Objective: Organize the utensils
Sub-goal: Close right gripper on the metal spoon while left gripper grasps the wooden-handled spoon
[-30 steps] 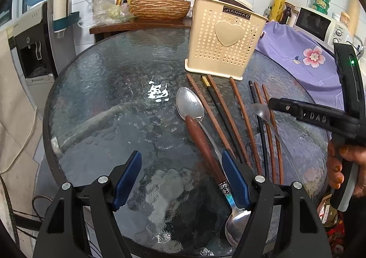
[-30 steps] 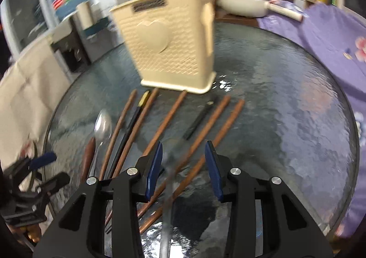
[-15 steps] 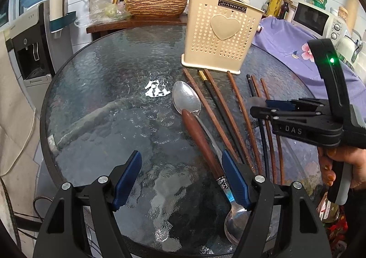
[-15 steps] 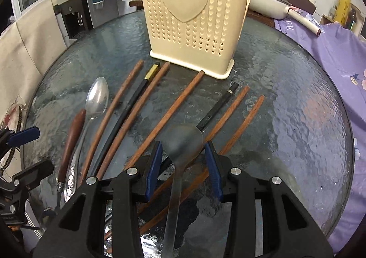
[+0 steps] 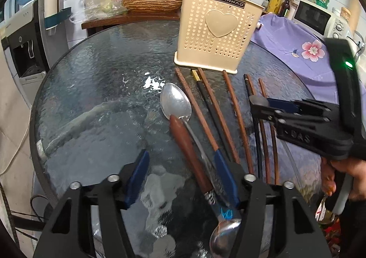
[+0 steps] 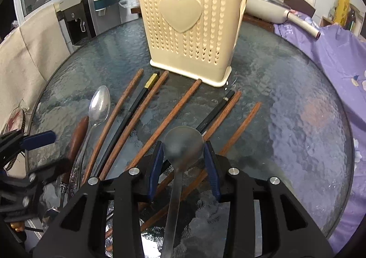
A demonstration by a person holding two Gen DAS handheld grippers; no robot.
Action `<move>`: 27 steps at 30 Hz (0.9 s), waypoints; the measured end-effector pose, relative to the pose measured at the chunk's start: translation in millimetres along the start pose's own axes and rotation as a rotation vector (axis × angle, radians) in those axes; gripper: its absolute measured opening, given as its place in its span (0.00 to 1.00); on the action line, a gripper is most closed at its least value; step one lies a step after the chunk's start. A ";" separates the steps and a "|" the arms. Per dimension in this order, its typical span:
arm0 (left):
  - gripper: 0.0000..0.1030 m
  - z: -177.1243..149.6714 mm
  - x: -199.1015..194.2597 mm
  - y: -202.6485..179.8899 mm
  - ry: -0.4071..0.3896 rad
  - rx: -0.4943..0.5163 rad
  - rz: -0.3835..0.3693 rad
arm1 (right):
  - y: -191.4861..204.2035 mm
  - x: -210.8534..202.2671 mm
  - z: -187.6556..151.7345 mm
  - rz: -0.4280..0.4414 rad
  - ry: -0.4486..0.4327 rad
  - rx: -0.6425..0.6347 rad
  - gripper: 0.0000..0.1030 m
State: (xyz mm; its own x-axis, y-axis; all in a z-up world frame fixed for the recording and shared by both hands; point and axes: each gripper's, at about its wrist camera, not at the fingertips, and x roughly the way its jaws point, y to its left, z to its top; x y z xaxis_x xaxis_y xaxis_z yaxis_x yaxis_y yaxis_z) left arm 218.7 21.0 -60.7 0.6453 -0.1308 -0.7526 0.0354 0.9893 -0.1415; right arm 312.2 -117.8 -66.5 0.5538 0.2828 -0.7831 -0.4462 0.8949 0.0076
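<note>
Utensils in a row on a round glass table (image 5: 96,88), cream holder (image 6: 189,29) at the far end.

Left gripper (image 5: 183,173) half-wide and closing, wooden-handled utensil (image 5: 187,148) and silver spoon (image 5: 176,103) lying between its jaws (no pad contact visible). Just right of it, brown and black chopsticks (image 6: 176,111) fanned toward the holder. Right gripper (image 6: 183,162) narrow and closing, clamped on a dull metal spoon (image 6: 184,146), bowl raised ahead of the pads, holder straight beyond.
</note>
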 end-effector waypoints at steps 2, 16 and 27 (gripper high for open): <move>0.43 4.1 4.2 1.7 0.005 -0.022 0.018 | 1.4 -5.4 -2.0 0.003 -0.013 -0.004 0.36; 0.23 17.8 23.6 -3.0 0.069 -0.030 0.065 | 6.4 -29.2 -6.3 0.023 -0.060 -0.023 0.36; 0.16 25.4 27.1 0.8 0.071 -0.082 0.006 | 1.4 -41.4 -8.8 0.058 -0.125 0.000 0.36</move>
State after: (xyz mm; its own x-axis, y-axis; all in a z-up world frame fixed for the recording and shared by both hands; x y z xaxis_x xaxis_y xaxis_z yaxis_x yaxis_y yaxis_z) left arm 255.6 19.8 -64.9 0.5893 -0.1323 -0.7970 -0.0323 0.9818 -0.1869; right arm 282.5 -131.3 -39.6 0.6100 0.3749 -0.6981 -0.4800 0.8758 0.0509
